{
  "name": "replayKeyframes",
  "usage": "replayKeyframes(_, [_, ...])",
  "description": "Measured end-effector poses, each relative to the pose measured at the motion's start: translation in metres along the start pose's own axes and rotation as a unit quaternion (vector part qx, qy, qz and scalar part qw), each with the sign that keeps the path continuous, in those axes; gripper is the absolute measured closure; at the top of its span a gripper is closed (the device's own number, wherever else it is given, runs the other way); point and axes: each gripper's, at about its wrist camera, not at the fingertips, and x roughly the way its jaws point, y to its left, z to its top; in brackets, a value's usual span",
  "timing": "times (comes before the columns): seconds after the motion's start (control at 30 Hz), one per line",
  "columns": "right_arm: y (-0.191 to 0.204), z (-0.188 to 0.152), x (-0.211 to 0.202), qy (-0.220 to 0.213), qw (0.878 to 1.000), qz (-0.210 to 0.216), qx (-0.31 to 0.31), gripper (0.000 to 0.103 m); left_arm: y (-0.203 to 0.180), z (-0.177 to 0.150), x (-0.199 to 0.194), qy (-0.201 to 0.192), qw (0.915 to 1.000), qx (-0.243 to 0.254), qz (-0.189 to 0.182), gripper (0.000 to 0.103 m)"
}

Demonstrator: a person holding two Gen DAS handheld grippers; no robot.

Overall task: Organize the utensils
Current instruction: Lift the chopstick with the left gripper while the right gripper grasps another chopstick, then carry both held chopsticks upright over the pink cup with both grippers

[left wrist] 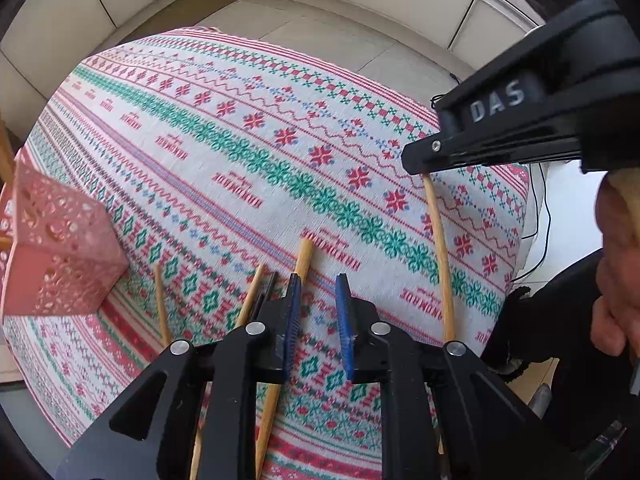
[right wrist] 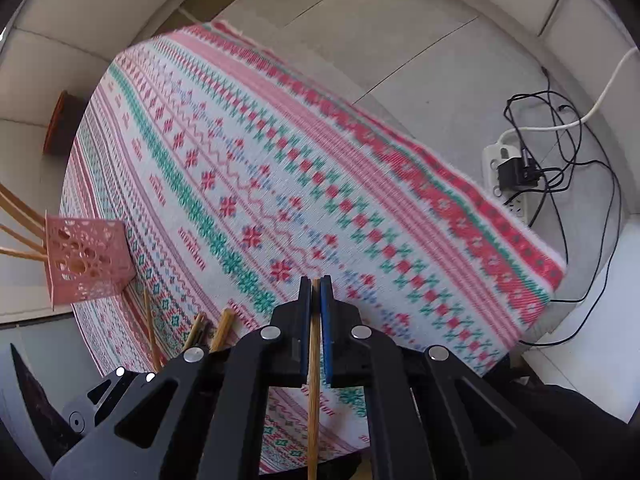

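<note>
My right gripper (right wrist: 316, 282) is shut on a wooden chopstick (right wrist: 314, 392), held above the patterned tablecloth (right wrist: 280, 160). In the left wrist view the same gripper (left wrist: 418, 168) shows at upper right with that chopstick (left wrist: 440, 256) hanging from it. My left gripper (left wrist: 318, 280) is open and empty, low over the cloth, above several loose chopsticks (left wrist: 302, 260). A pink perforated holder (left wrist: 56, 248) stands at the left; in the right wrist view this holder (right wrist: 86, 260) has chopsticks (right wrist: 20, 216) sticking out of it.
The table's far edge drops to a tiled floor (right wrist: 420, 60). A power strip with cables (right wrist: 508, 176) lies on the floor at the right. A person's hand (left wrist: 616, 264) holds the right gripper's handle. A brown pot (right wrist: 60, 124) sits off the table's left.
</note>
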Motion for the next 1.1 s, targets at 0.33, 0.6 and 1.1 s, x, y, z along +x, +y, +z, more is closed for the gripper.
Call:
replayKeyframes(0.33, [0.005,0.007,-0.03,-0.048,0.999,0.012,-0.01,0.098,0.01,0.003,0.018,0.014,0.9998,-0.009,0.008,0.084])
replayKeyframes(0.6, [0.019,0.006,-0.052,-0.079,0.995,0.049,-0.029,0.098,0.021,-0.013,-0.033,-0.082,0.995,-0.045,0.035,0.097])
replayKeyframes(1.1, [0.088,-0.059,-0.185,-0.269,0.943,0.078,-0.179,0.098,0.031,-0.086,-0.212,-0.32,0.9411,-0.094,0.058,0.097])
